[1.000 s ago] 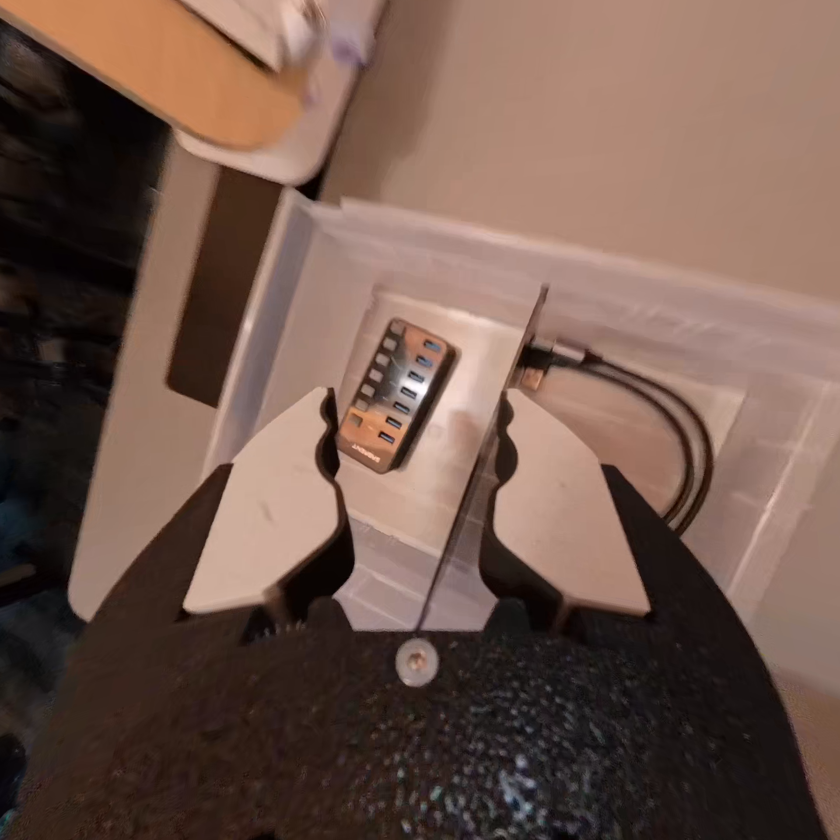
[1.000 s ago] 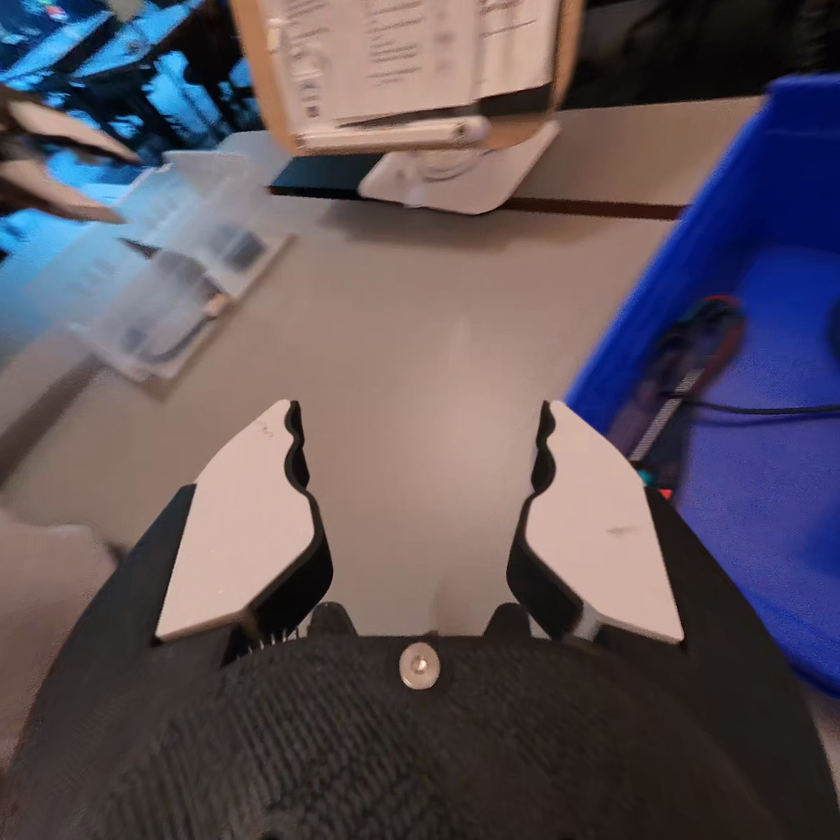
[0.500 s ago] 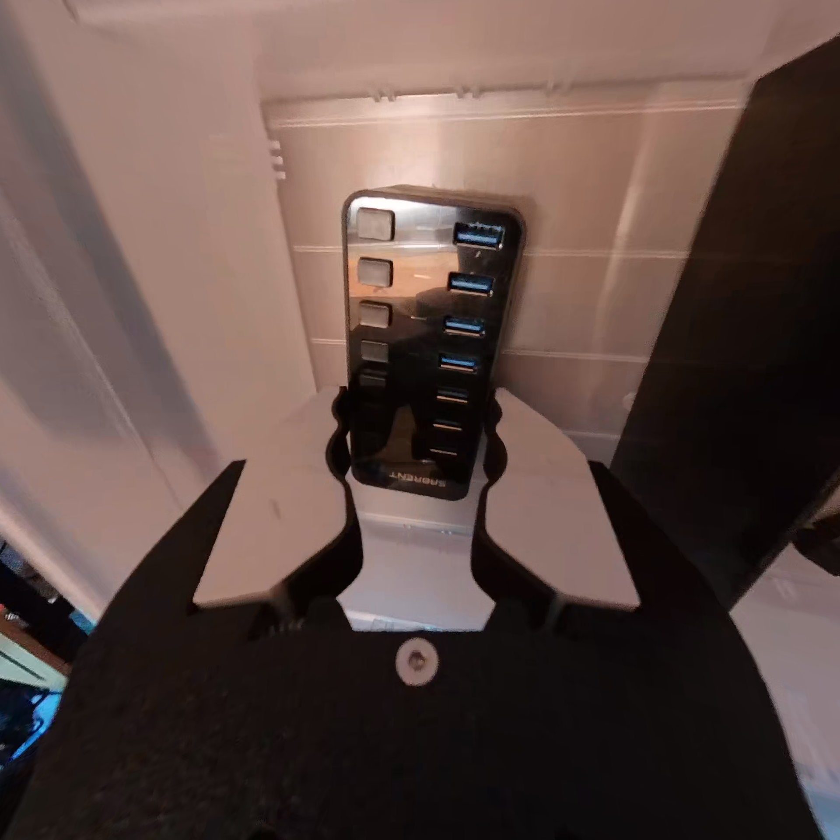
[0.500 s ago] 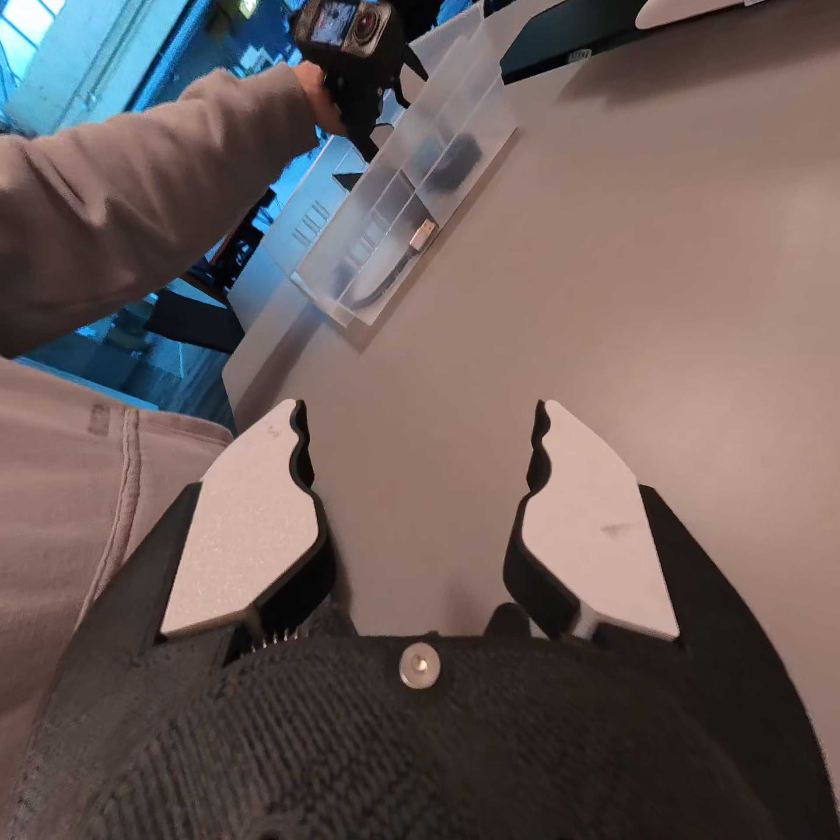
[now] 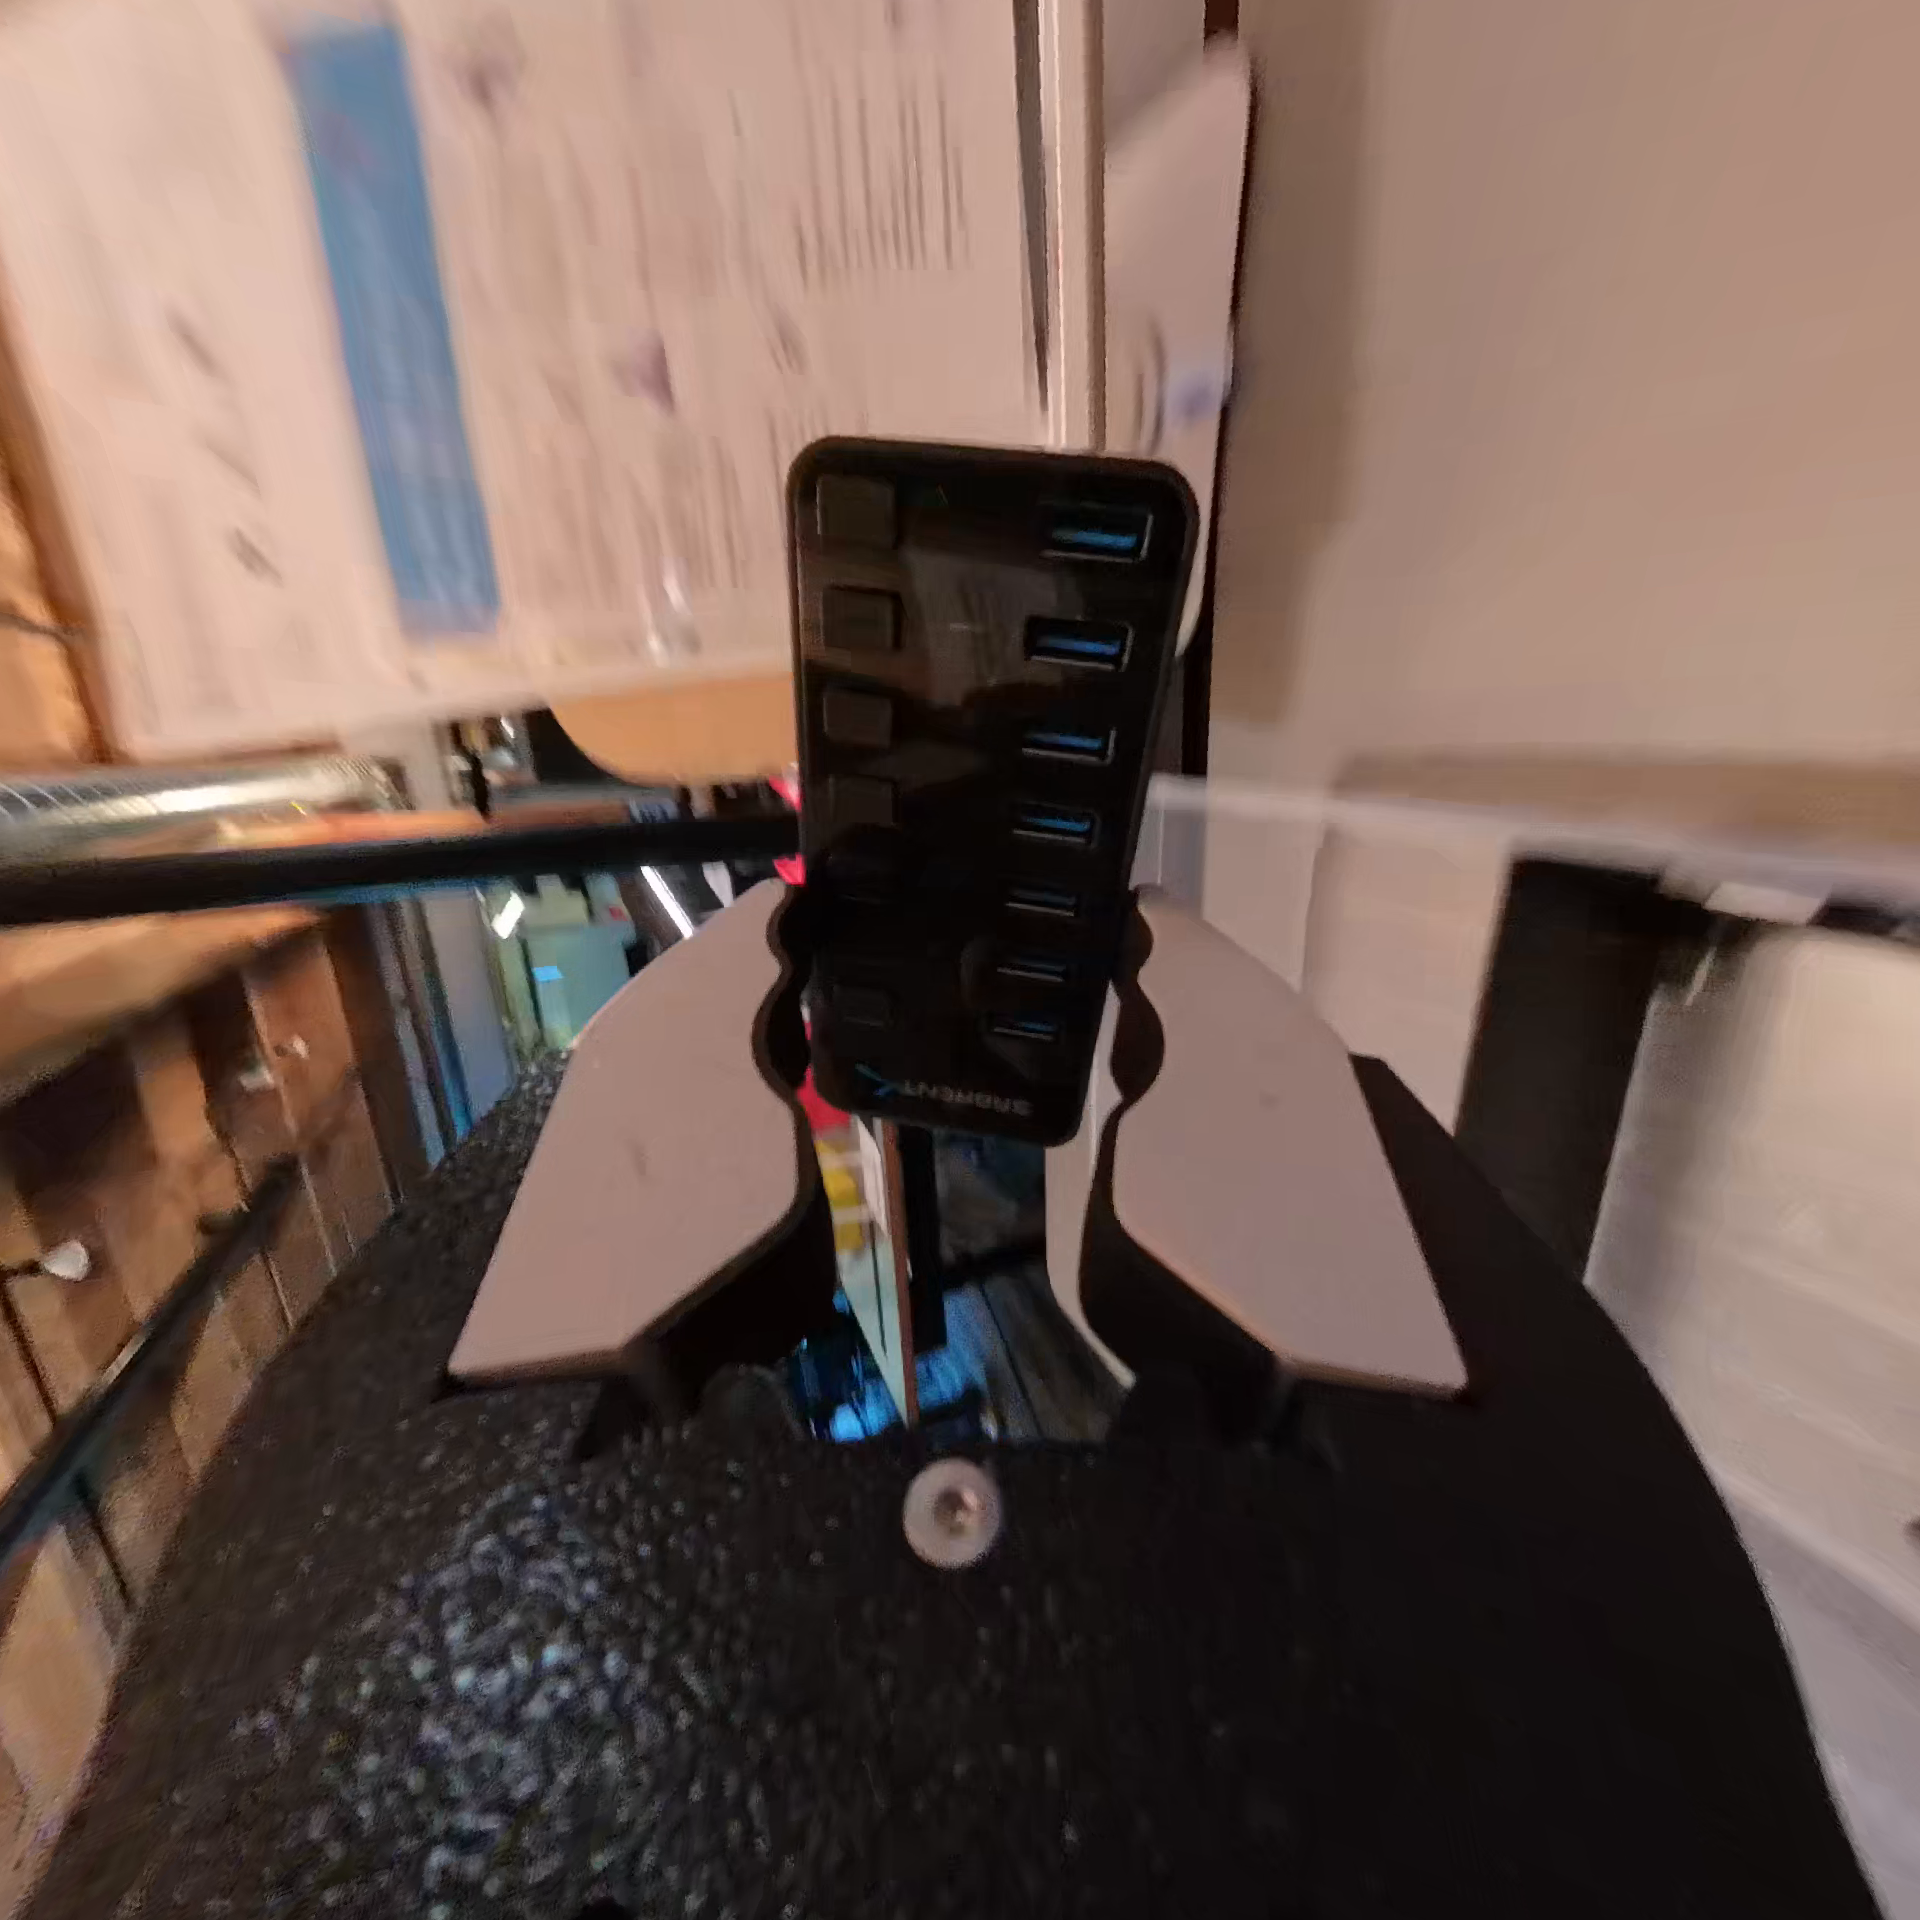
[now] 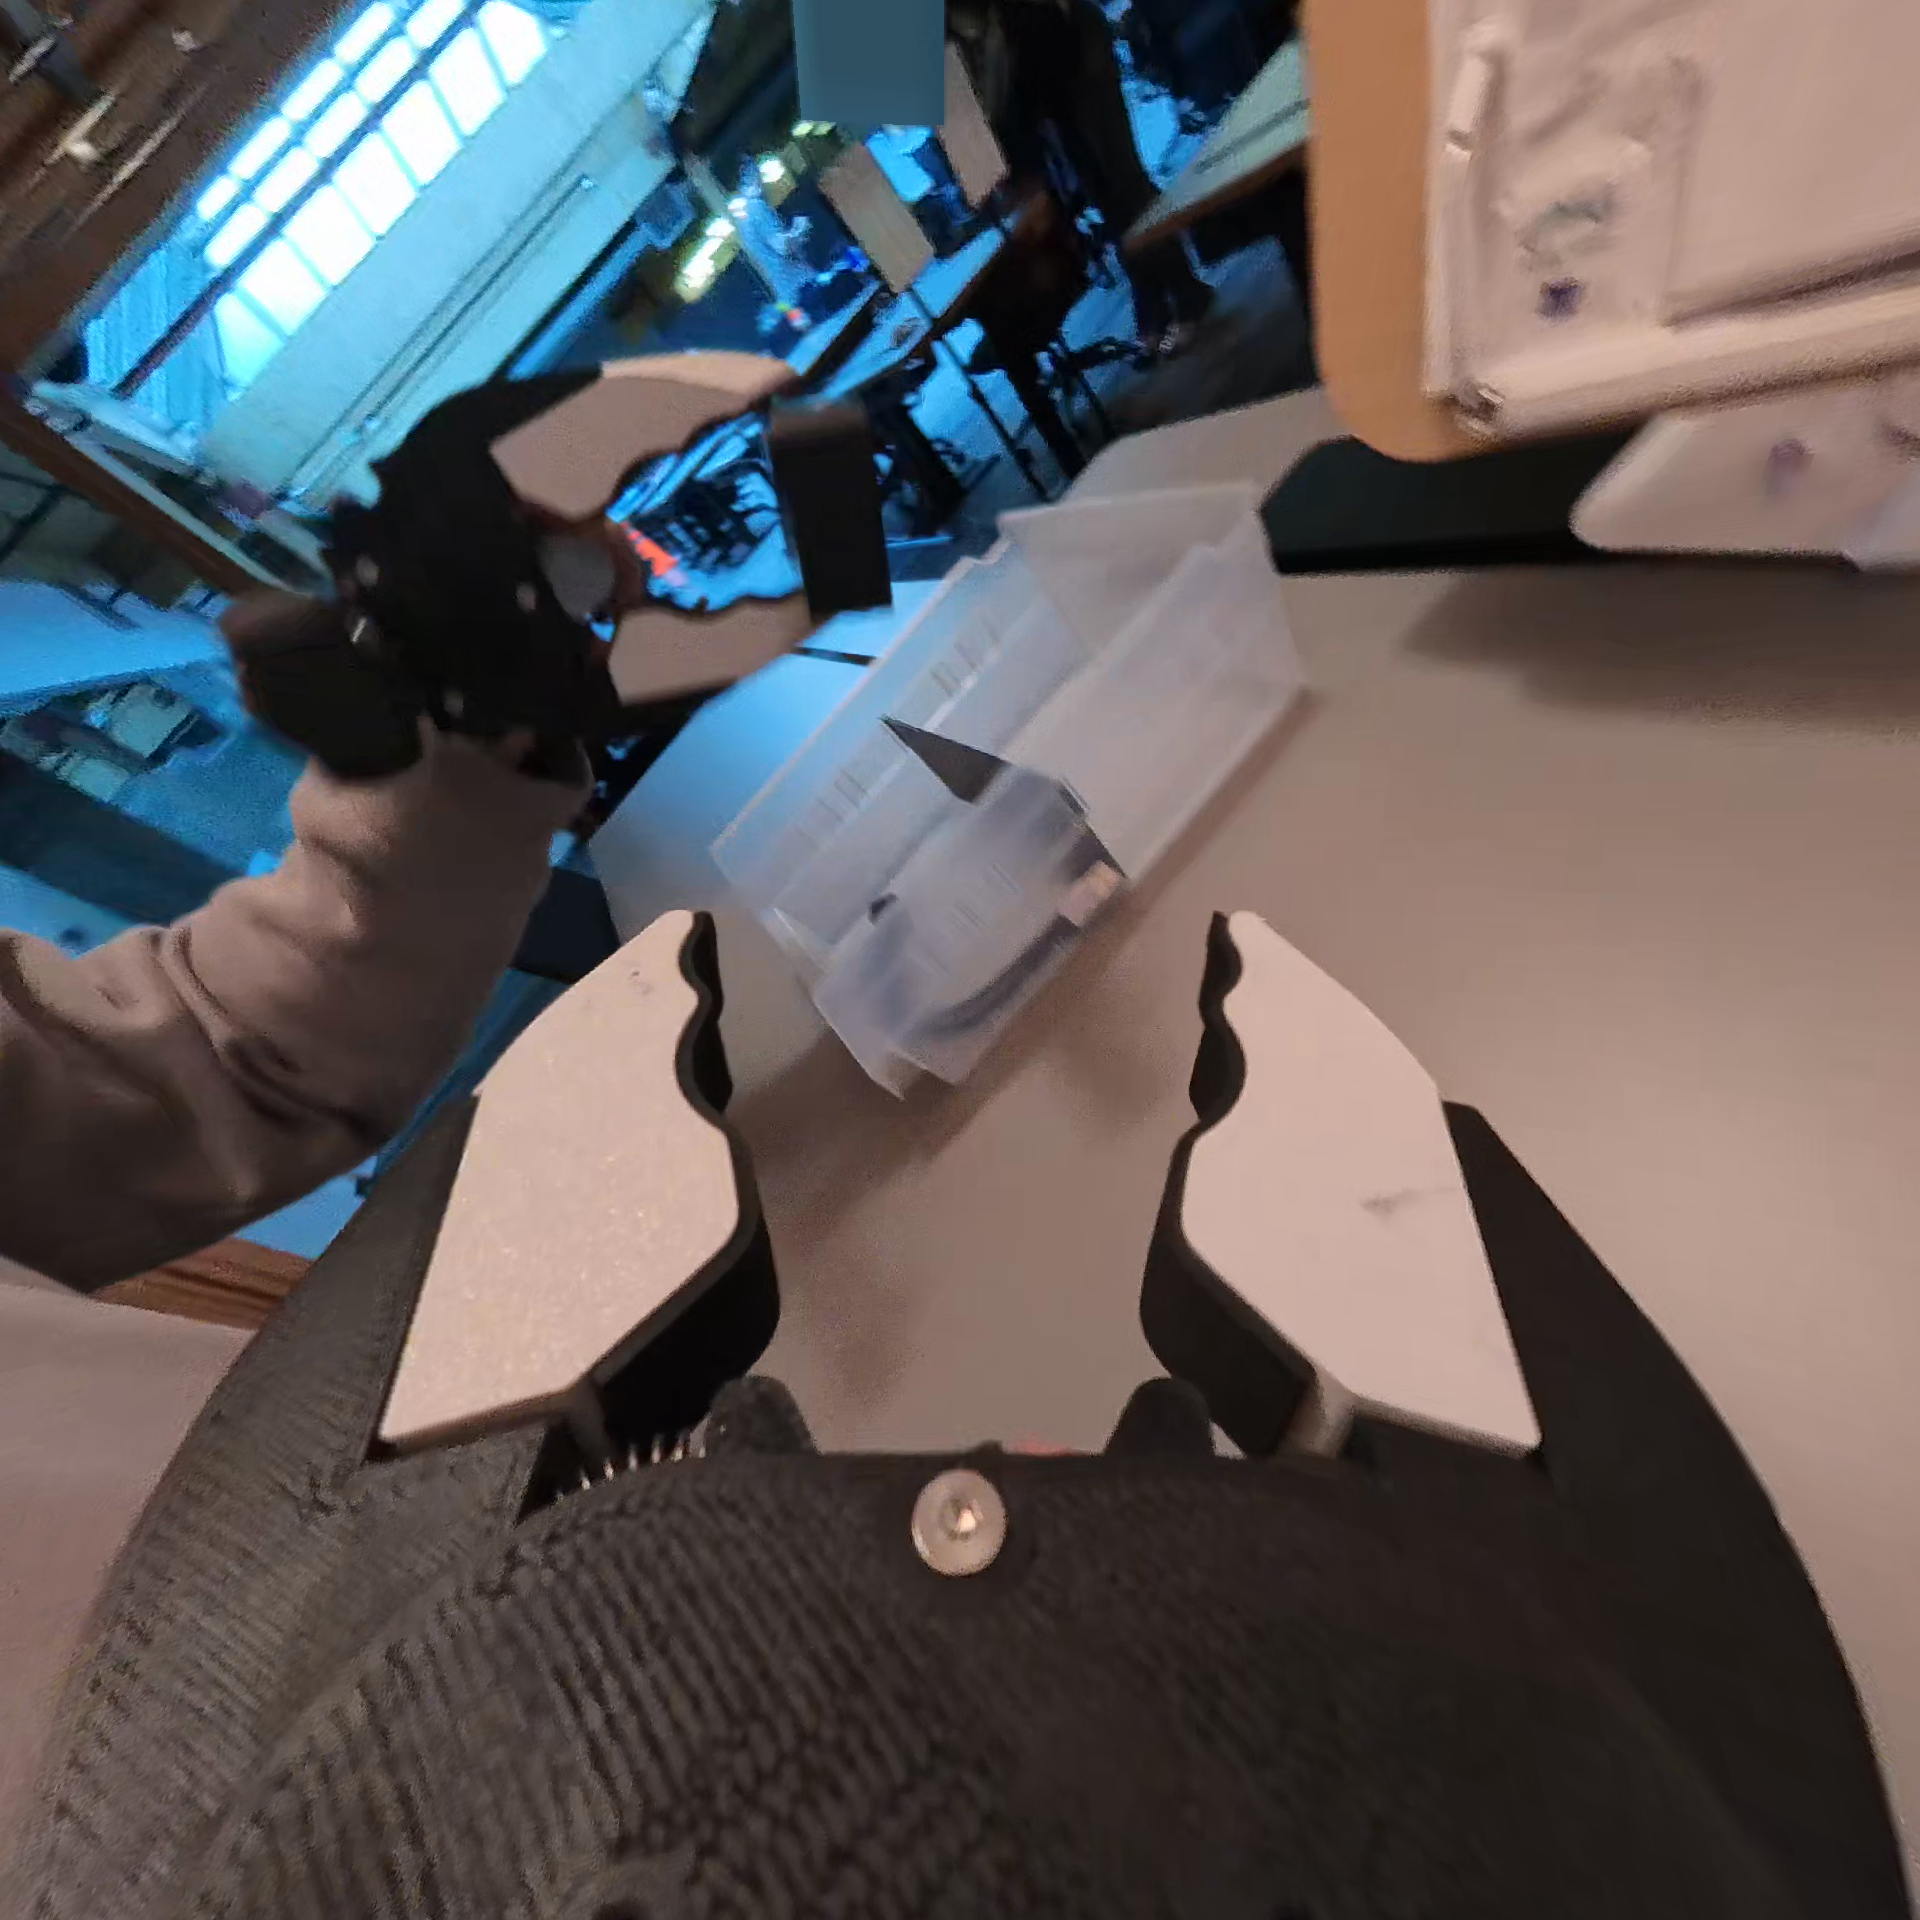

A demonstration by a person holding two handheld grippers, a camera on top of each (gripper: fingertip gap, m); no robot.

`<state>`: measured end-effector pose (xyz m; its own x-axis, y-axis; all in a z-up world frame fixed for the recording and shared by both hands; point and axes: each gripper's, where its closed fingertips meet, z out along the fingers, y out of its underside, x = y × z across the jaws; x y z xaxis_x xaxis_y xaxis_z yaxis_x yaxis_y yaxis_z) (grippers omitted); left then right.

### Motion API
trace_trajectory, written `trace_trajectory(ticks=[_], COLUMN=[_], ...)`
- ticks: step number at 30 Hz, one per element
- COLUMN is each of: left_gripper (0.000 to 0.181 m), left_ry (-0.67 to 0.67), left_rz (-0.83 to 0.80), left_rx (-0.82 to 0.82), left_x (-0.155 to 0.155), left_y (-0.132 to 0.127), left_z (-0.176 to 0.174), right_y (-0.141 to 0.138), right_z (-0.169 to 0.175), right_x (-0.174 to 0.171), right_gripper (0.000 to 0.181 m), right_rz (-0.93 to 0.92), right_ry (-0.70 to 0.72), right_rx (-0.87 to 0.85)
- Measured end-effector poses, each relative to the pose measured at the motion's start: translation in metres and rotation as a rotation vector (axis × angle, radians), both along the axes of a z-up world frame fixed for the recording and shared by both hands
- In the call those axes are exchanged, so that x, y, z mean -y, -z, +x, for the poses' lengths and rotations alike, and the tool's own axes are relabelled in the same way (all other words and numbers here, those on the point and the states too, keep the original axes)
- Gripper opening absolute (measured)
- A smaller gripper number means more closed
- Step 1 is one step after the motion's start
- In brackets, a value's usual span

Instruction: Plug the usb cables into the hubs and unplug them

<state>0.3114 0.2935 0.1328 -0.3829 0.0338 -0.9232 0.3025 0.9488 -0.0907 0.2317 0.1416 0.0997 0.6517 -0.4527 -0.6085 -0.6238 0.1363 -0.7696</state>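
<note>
My left gripper (image 5: 951, 940) is shut on the lower end of a black USB hub (image 5: 987, 727) with a row of blue ports and a row of square buttons. It holds the hub in the air, clear of the bin. In the right wrist view the left gripper (image 6: 769, 520) shows at the upper left with the hub (image 6: 831, 520) in it. My right gripper (image 6: 961, 987) is open and empty above the grey table (image 6: 1507, 831). A clear plastic bin (image 6: 1039, 769) lies ahead of it; a black USB cable (image 6: 966, 1013) with a silver plug (image 6: 1091, 896) is in its near compartment.
A brown clipboard with papers (image 6: 1621, 208) on a white stand (image 6: 1745, 488) stands at the table's far right, above a black strip (image 6: 1434, 520). A grey sleeve (image 6: 208, 1039) crosses the left side. A black divider (image 6: 956, 764) stands in the bin.
My left gripper closed on the hub in the bin and lifted it out into the air. My right gripper swung to face the bin and stayed open.
</note>
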Motion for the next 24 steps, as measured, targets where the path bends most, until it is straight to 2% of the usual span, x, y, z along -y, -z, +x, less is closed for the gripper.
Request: trace_trajectory(ticks=[1, 2, 4, 5, 7, 8, 9, 13, 16, 18, 20, 22, 24], left_gripper=[0.056, 0.055, 0.056, 0.056, 0.056, 0.055, 0.055, 0.055, 0.061, 0.073, 0.084, 0.085, 0.088], left_ry=[0.044, 0.075, 0.119, 0.137, 0.142, 0.14, 0.141, 0.139, 0.132, 0.065, 0.002, -0.005, 0.014], left_rz=[-0.019, -0.03, -0.038, -0.046, -0.077, -0.088, -0.096, -0.149, -0.331, -0.591, -0.964, -1.39, -1.709], left_rx=[0.018, 0.029, 0.058, 0.084, 0.094, 0.102, 0.117, 0.121, 0.02, -0.158, -0.439, -0.815, -1.246], left_x=[0.018, 0.034, 0.059, 0.068, 0.08, 0.084, 0.087, 0.099, 0.105, 0.103, 0.105, 0.118, 0.138], left_y=[-0.001, 0.0, 0.004, 0.005, 0.008, 0.01, 0.011, 0.017, 0.015, 0.012, 0.012, 0.008, 0.006], left_z=[-0.015, -0.029, -0.048, -0.055, -0.063, -0.066, -0.067, -0.072, -0.076, -0.076, -0.083, -0.098, -0.113], right_y=[-0.007, -0.009, -0.007, -0.007, -0.006, -0.012, -0.019, -0.014, -0.019, -0.024, -0.032, -0.043, -0.054], right_z=[0.0, -0.002, -0.008, -0.011, -0.01, -0.008, -0.012, -0.017, -0.017, -0.014, -0.014, -0.014, -0.019], right_x=[-0.013, -0.026, -0.045, -0.051, -0.052, -0.049, -0.047, -0.035, -0.022, -0.005, 0.011, 0.027, 0.038], right_gripper=[0.089, 0.085, 0.089, 0.084, 0.05, 0.047, 0.027, 0.026, 0.027, 0.027, 0.027, 0.027, 0.028], right_rz=[0.005, -0.015, -0.072, -0.091, -0.133, -0.113, -0.077, -0.131, -0.072, -0.067, -0.034, -0.018, -0.047], right_ry=[-0.04, -0.088, -0.161, -0.176, -0.156, -0.115, -0.117, -0.091, -0.058, 0.001, 0.03, 0.085, 0.123], right_rx=[0.024, 0.037, 0.055, 0.07, 0.123, 0.16, 0.197, 0.26, 0.284, 0.313, 0.337, 0.389, 0.498])
